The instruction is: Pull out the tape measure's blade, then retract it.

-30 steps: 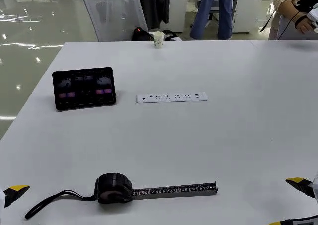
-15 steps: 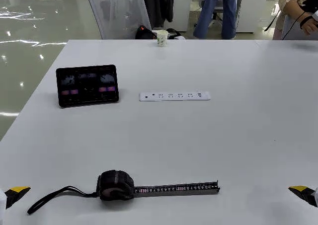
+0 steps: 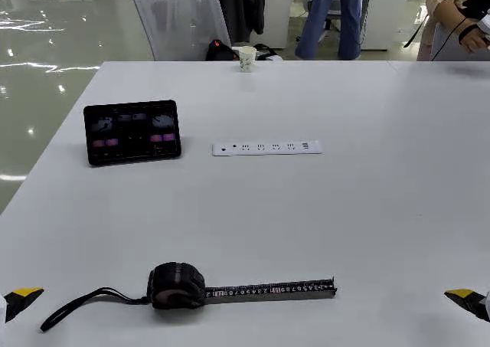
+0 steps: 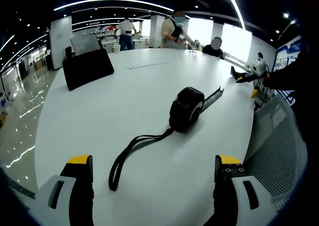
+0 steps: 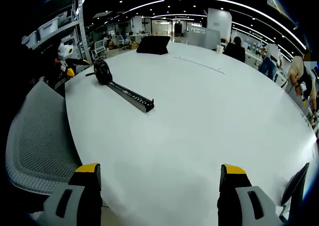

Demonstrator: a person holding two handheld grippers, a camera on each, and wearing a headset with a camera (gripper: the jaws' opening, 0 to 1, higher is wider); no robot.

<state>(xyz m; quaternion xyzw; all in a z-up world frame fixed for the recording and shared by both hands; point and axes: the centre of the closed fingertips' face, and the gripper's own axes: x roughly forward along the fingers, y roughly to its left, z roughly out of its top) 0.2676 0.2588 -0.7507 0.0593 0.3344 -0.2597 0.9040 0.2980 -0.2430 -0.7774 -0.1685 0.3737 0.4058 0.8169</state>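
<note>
While its black case sits near the front edge of the white table [image 3: 321, 209], the tape measure [image 3: 176, 286] lies with its blade [image 3: 272, 290] partly drawn out flat on the top and a black wrist strap [image 3: 84, 305] looping off the case's other side. Farther back on the table a dark tablet [image 3: 132, 131] stands propped up, a white power strip [image 3: 266, 148] lies just to its right, and a paper cup [image 3: 246, 59] stands at the far edge. Beyond that edge are a grey mesh chair [image 3: 180, 18], a glossy floor [image 3: 46, 63] and a standing person [image 3: 329, 14] in jeans. The left gripper [image 4: 153, 161] hovers low over the near left part of the table, its yellow-tipped jaws spread wide and holding nothing; the right gripper [image 5: 162, 168] is held the same way at the near right, jaws wide apart and empty. Both are well apart from the tape measure. Its long axis runs across the person's front, roughly along the near table edge: the blade's hooked end points toward the right gripper, the strap toward the left one.
</note>
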